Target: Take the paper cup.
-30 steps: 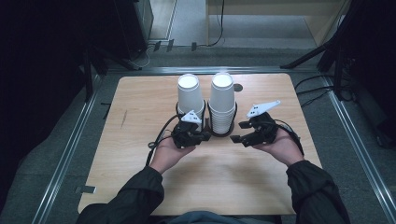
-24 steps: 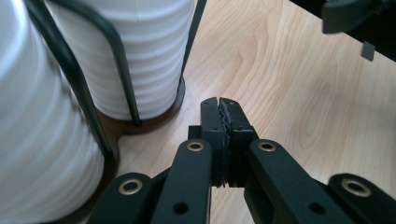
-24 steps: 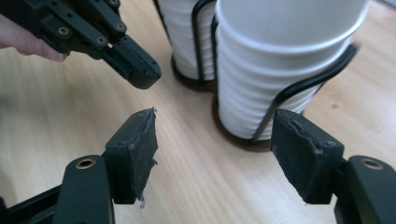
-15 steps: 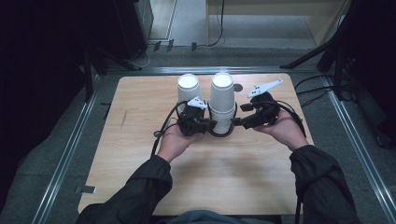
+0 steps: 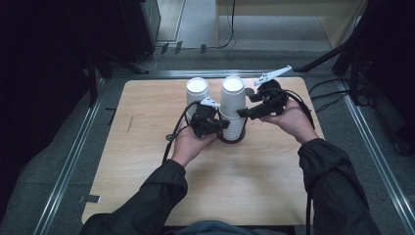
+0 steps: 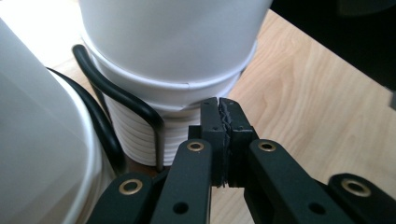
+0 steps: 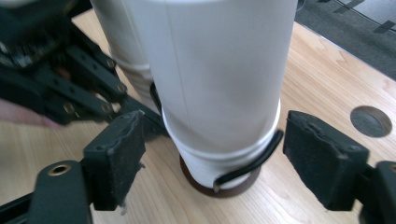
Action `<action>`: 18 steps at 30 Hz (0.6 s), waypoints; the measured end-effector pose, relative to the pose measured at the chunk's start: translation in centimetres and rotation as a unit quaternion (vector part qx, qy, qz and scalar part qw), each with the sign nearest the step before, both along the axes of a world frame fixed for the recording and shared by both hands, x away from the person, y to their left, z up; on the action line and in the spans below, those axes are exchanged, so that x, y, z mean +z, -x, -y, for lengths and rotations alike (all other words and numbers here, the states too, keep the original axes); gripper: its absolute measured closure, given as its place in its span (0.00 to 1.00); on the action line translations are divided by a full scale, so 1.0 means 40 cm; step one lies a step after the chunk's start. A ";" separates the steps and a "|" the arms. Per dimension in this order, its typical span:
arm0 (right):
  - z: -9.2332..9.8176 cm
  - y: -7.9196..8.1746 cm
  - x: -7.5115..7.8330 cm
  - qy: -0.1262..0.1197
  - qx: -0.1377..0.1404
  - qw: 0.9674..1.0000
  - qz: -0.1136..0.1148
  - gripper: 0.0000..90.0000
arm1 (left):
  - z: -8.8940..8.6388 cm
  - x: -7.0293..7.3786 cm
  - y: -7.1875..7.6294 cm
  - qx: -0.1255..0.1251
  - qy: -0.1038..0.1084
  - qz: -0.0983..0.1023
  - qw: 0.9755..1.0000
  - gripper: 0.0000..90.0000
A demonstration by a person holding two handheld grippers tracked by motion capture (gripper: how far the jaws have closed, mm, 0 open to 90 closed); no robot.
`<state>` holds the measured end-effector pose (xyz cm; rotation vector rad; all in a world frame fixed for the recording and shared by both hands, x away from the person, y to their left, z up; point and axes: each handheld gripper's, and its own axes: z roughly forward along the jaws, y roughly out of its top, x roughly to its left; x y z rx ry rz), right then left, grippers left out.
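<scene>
Two stacks of upturned white paper cups stand in a black wire holder (image 5: 230,139) on the wooden table (image 5: 147,161): a shorter left stack (image 5: 197,93) and a taller right stack (image 5: 233,100). My left gripper (image 5: 224,125) is shut, and its pads (image 6: 212,122) touch the ribbed rims low on the right stack (image 6: 177,46); nothing shows between them. My right gripper (image 5: 243,113) is open and its jaws have just been opening. Its pads (image 7: 116,154) stand on either side of the right stack (image 7: 215,70) without touching it.
The holder's black wire (image 7: 252,163) loops round the stack above a brown round base (image 7: 219,189). A round hole (image 7: 371,121) lies in the tabletop beyond it. The other cup stack (image 6: 42,140) crowds the left gripper's side. Metal rails (image 5: 73,161) border the table.
Both hands have moved away from the person and up along the cups. The right gripper, shut a second ago, now stands open around the right stack. The left gripper stays shut.
</scene>
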<state>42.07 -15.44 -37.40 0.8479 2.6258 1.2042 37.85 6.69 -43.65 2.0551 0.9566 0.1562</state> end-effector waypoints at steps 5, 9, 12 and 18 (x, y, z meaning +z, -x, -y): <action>-0.019 -0.012 0.020 0.002 0.005 1.000 0.003 0.20 | 0.004 0.000 -0.001 0.005 -0.010 0.003 1.000 1.00; -0.032 -0.022 0.036 0.007 -0.001 1.000 0.011 0.19 | 0.005 -0.001 -0.001 0.004 -0.010 0.004 1.000 1.00; -0.039 -0.032 0.050 0.004 -0.002 1.000 0.009 0.17 | 0.005 0.000 -0.001 0.003 -0.013 0.004 1.000 1.00; -0.068 -0.049 0.074 0.011 0.000 1.000 0.015 0.16 | 0.013 0.002 0.005 0.014 -0.023 0.010 1.000 1.00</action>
